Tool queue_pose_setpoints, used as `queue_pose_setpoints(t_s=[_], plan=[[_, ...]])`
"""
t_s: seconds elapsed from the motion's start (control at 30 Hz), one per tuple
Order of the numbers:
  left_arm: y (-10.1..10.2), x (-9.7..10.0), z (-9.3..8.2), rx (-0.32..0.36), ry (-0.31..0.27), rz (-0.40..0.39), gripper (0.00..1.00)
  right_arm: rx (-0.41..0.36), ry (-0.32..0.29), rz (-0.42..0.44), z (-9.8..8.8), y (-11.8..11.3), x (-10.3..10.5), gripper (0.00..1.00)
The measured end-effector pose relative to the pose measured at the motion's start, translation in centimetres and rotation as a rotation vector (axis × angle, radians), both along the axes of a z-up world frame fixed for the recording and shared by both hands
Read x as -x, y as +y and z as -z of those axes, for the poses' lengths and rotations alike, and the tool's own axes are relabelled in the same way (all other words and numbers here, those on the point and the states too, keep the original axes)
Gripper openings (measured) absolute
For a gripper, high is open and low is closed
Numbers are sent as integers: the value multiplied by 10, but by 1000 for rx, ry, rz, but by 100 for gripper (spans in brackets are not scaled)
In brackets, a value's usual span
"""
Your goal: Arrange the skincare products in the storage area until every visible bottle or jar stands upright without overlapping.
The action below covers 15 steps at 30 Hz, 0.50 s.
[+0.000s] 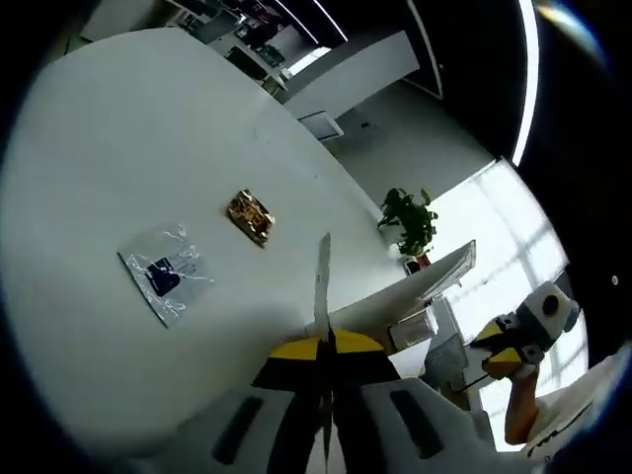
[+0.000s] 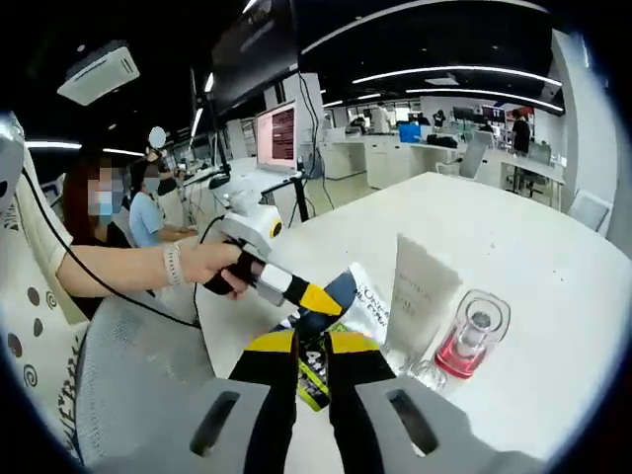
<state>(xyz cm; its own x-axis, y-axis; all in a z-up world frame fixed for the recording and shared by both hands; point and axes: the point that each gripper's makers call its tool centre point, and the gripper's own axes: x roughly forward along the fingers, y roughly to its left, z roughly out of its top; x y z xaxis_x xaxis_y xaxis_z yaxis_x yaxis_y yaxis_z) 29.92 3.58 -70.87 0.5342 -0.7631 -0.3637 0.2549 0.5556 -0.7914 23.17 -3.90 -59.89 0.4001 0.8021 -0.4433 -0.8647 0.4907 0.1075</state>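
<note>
On the white table (image 2: 513, 237) a white tube (image 2: 420, 291) stands upright, with a pink bottle under a clear cap (image 2: 472, 338) upright just right of it. A blue and white sachet (image 2: 354, 294) leans in front of the tube. My right gripper (image 2: 312, 348) is shut on a small green and black packet (image 2: 314, 383). A hand holds my left gripper (image 2: 318, 298) at the sachet's edge. In the left gripper view my left gripper (image 1: 324, 346) is shut on a thin white sachet seen edge-on (image 1: 323, 281). My right gripper (image 1: 513, 346) shows far right.
A gold packet (image 1: 250, 217) and a clear packet with a dark blue patch (image 1: 166, 275) lie flat on the white table (image 1: 118, 148). A potted plant (image 1: 410, 219) stands beyond its edge. A seated person (image 2: 109, 212) and a grey mesh chair back (image 2: 138, 365) are at the left.
</note>
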Motion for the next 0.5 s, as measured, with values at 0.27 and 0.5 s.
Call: queue_pose_setpoints(t_s=[0.27, 0.5], plan=[[-2, 5, 12, -28, 25, -15, 0, 172, -163, -19, -22, -15, -25, 16], [-1, 5, 19, -68, 28, -11, 0, 324, -196, -114, -36, -17, -41, 19]])
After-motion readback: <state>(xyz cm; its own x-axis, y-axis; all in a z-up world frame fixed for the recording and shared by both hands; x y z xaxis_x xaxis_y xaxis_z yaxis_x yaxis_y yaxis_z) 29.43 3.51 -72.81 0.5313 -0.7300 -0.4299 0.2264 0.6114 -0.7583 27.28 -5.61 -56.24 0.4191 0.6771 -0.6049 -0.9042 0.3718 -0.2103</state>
